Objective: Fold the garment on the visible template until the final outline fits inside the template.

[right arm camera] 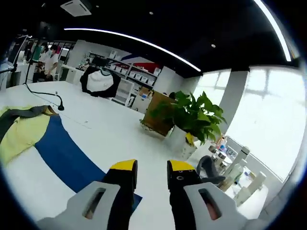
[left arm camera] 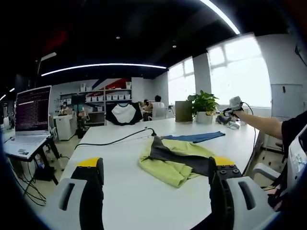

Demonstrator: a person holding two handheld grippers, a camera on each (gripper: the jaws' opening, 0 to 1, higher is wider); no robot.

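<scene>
Left gripper [left arm camera: 156,175] hangs with its jaws spread wide and empty above the white bench [left arm camera: 120,191]. Just ahead, a crumpled yellow-green and grey garment [left arm camera: 175,160] lies on the bench, partly overlapping a flat blue template sheet [left arm camera: 196,137]. Right gripper [right arm camera: 152,173], jaws narrowly parted and empty, hovers near a potted green plant [right arm camera: 192,117].

The left gripper view looks level along the desk [left arm camera: 124,191] from its near edge, fairly close to the garment [left arm camera: 175,160]. The right gripper view sits nearer the far corner, tilted, facing the plant [right arm camera: 192,117] and windows. Both share the garment, blue template [right arm camera: 67,158] and plant
</scene>
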